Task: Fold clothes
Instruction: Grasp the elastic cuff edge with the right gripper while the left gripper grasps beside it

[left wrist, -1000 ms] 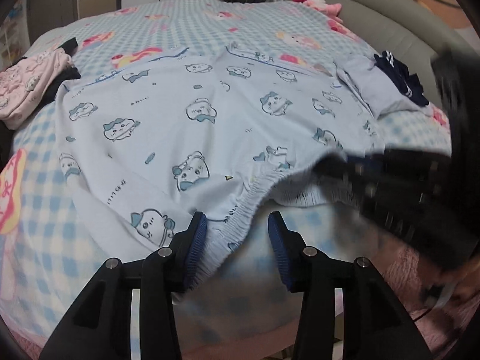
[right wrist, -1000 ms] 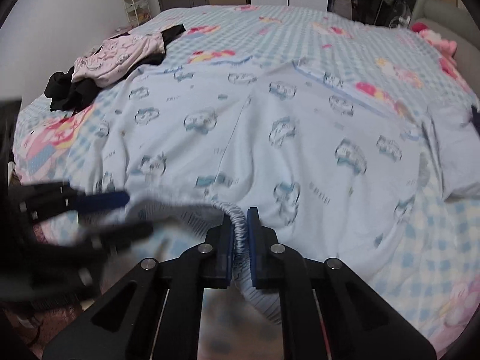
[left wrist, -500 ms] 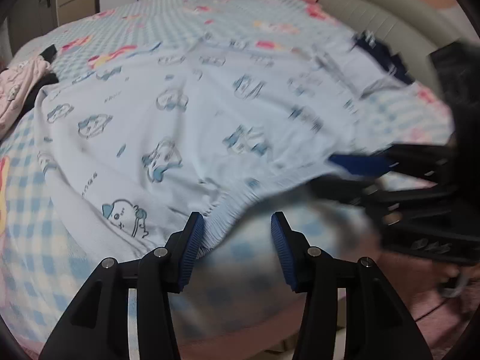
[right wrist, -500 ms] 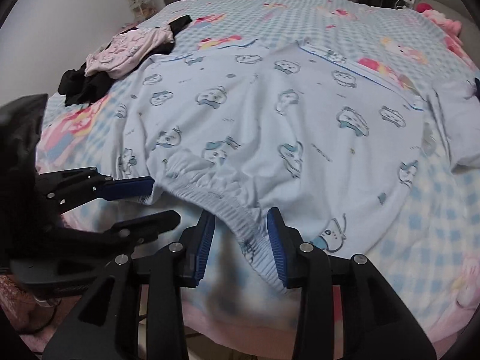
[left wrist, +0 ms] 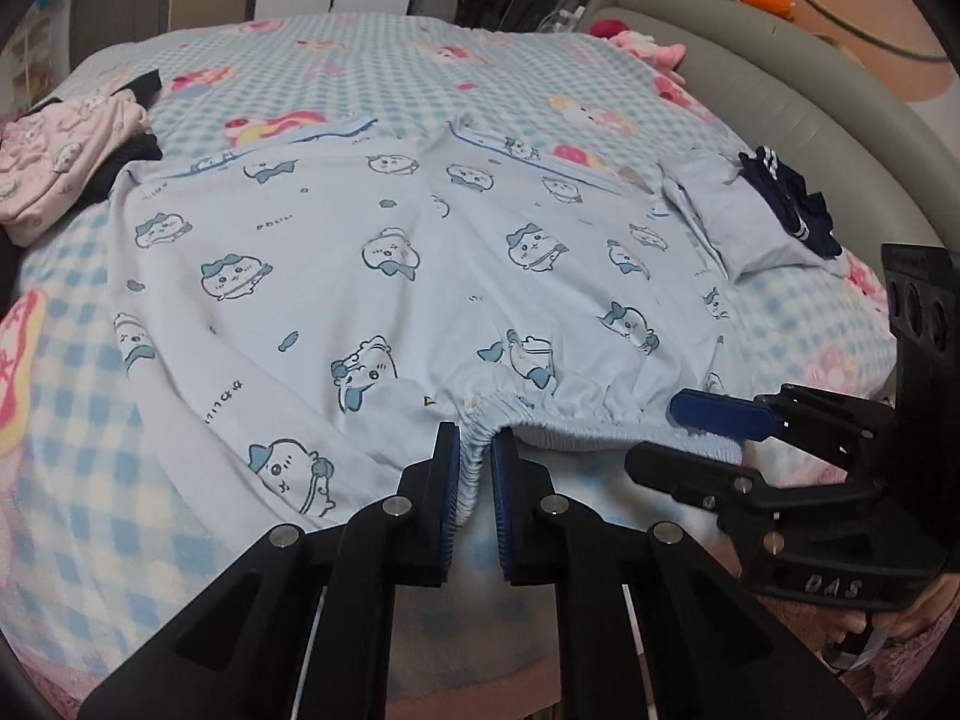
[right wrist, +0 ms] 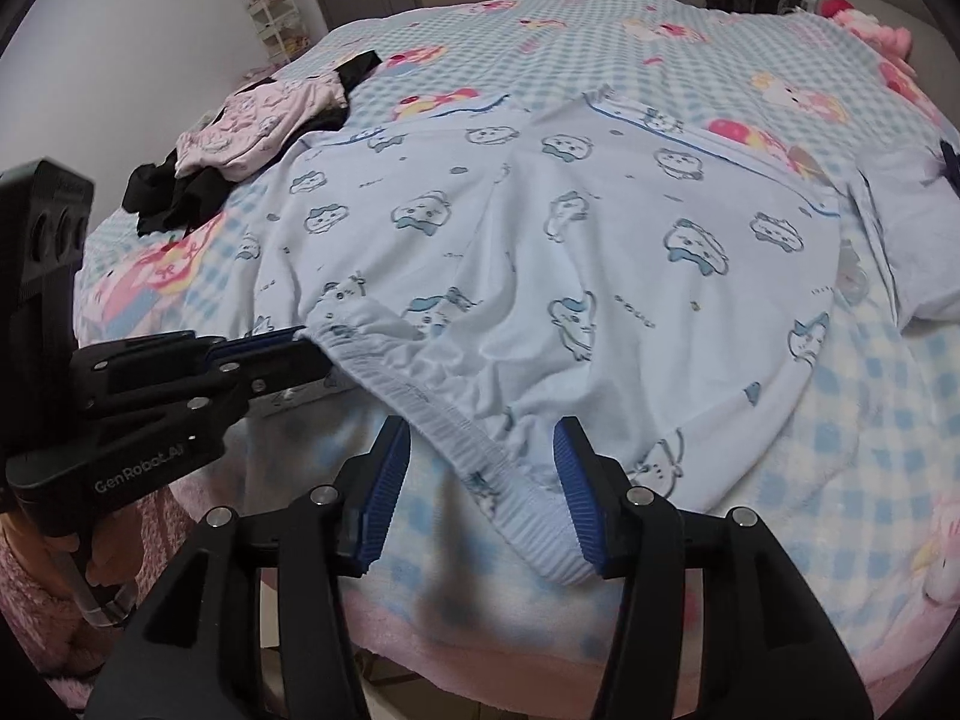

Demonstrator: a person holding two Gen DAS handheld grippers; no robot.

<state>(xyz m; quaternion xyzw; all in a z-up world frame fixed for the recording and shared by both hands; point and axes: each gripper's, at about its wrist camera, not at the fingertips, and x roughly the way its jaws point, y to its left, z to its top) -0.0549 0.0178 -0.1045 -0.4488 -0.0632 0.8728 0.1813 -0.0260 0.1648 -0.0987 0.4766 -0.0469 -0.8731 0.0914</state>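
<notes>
Left gripper (left wrist: 475,462) jaws had just been closing; pads clamped on elastic waistband (left wrist: 576,420) of light blue printed shorts (left wrist: 384,252). Right gripper (right wrist: 483,483) jaws had just been opening; pads stood apart, waistband lying loose between them, not pinched. Shorts lay spread flat on checked blanket (left wrist: 372,66) over bed, waistband at near edge. Pink garment (left wrist: 54,150) on black clothing far left. Folded pale blue piece (left wrist: 729,222) far right, navy item (left wrist: 792,207) on it.

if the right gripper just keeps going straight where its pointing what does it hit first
Most likely the elastic waistband of the light blue printed shorts, which lies between the right gripper's open fingers; its jaws have just been opening. Depth is hard to judge.
</notes>
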